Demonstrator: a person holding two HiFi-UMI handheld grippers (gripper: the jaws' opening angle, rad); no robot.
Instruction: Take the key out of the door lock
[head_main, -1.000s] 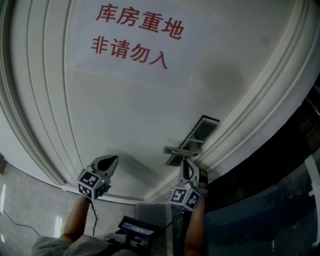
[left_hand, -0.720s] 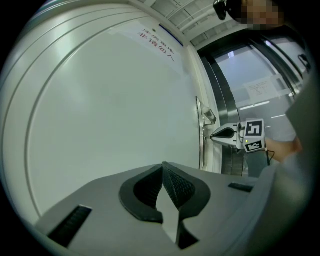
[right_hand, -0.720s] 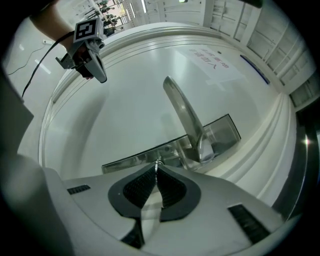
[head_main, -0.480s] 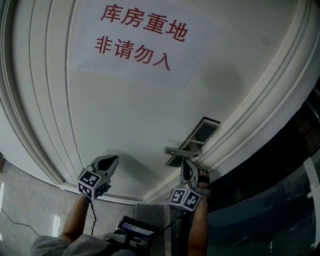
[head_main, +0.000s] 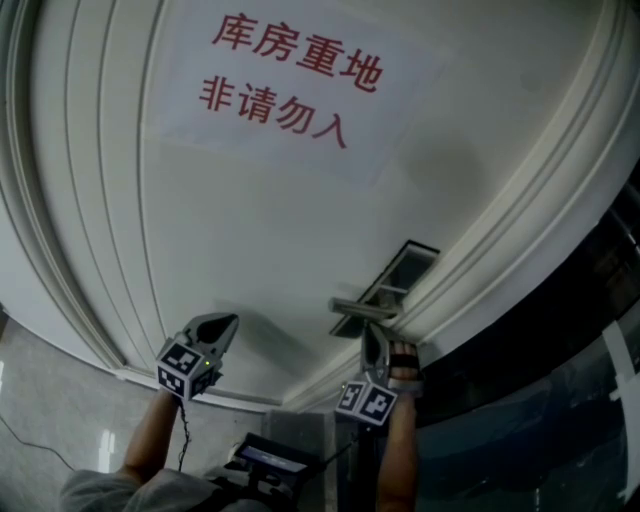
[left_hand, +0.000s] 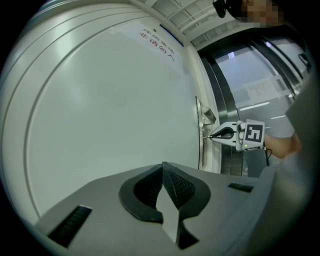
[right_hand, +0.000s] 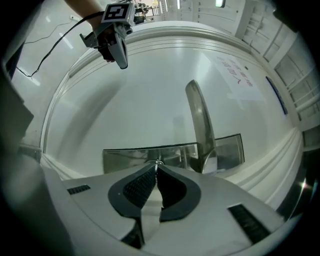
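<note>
Gripping the key (right_hand: 158, 162) at the lock plate (right_hand: 125, 157), the right tongs (right_hand: 156, 169) have rolled a little, probably turning it ready for pulling; the left tongs (left_hand: 163, 167) are clenched, empty.

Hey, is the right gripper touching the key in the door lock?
Touching. The right gripper view shows the right gripper with its jaws closed on the key, a small metal piece at the lock plate.
</note>
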